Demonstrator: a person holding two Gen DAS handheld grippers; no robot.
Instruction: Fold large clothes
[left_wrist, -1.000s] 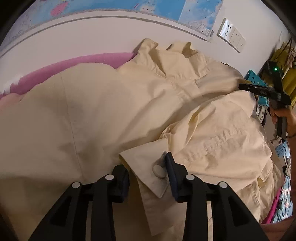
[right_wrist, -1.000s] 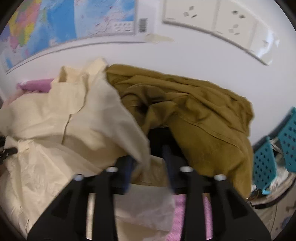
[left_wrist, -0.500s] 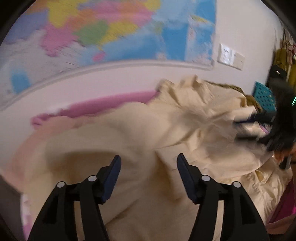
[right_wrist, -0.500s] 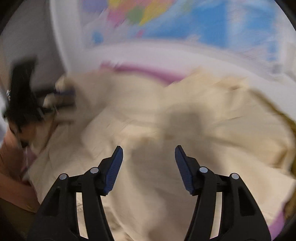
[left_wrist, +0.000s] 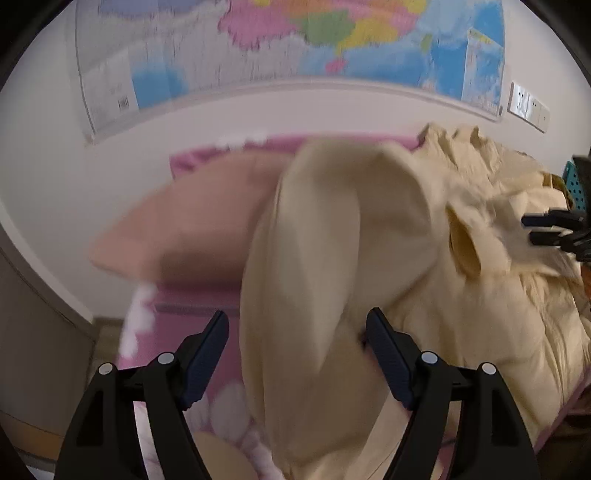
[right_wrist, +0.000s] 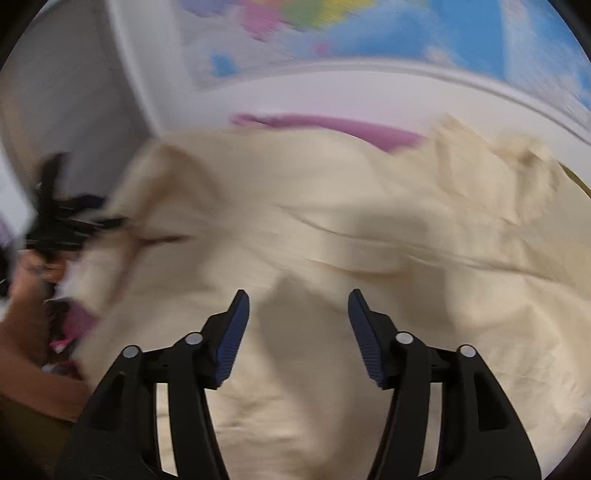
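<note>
A large cream shirt (left_wrist: 369, 229) lies rumpled across the pink bed; in the right wrist view the shirt (right_wrist: 351, 229) fills most of the picture. My left gripper (left_wrist: 297, 314) is at the shirt's left end, and its jaws are opening. A rounded fold of cream cloth lies loosely between them, and the pads are not pressing on it. My right gripper (right_wrist: 298, 293) is open above flat cream cloth and holds nothing. The right gripper (left_wrist: 532, 230) shows at the right edge of the left wrist view. The blurred left gripper (right_wrist: 107, 218) shows at the left of the right wrist view.
A peach pillow (left_wrist: 192, 236) lies on the pink sheet (left_wrist: 177, 332) left of the shirt, against the white wall. A world map (left_wrist: 295, 44) hangs above. Wall sockets (left_wrist: 526, 107) and a teal basket (left_wrist: 574, 184) are at the far right. A person's forearm (right_wrist: 26, 332) is at the left.
A second ago my left gripper was shut on the sleeve cuff and my right on a cloth edge. Both have let go and opened wide. Both views have swung left along the bed.
</note>
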